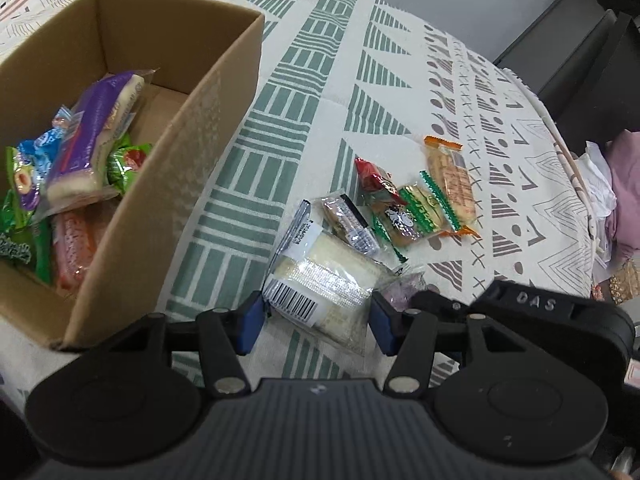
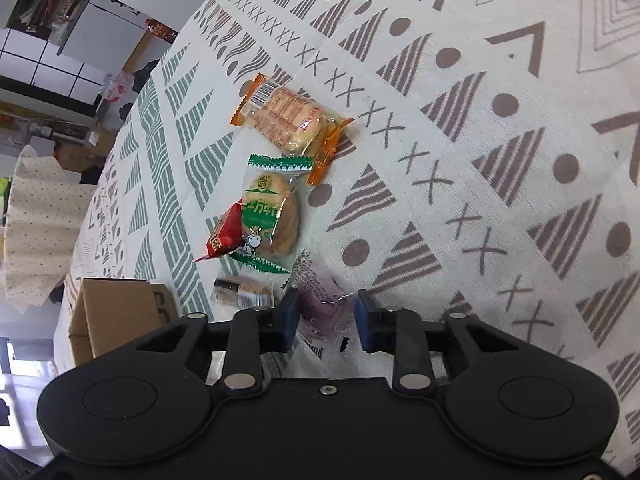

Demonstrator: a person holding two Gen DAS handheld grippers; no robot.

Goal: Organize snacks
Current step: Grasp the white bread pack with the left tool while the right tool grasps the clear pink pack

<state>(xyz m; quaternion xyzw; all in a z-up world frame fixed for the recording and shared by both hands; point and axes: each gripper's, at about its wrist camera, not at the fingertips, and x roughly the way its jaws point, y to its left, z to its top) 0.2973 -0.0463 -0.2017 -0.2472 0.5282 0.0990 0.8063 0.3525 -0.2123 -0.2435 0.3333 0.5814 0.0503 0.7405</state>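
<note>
while both grippers are spread open, crinkly plastic snack packets are straddled.
the clear barcoded white cake packet [image 1: 320, 284] is flanked by the left gripper [image 1: 316, 320], a purple wrapped snack [image 2: 324, 312] by the right gripper [image 2: 326, 318]; glossy packets are held in the brown cardboard box [image 1: 180, 152].

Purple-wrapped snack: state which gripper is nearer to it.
Right. The right gripper straddles the purple-wrapped snack; the left gripper straddles the white sandwich pack beside it.

right gripper [image 2: 325, 316] | fingers [image 2: 289, 316] flank purple snack [image 2: 324, 310] | patterned cloth [image 2: 500, 160]

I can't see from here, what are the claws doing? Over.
Left claw open around white sandwich pack. Right claw open around purple snack. Box part-filled. Nothing blocking.
</note>
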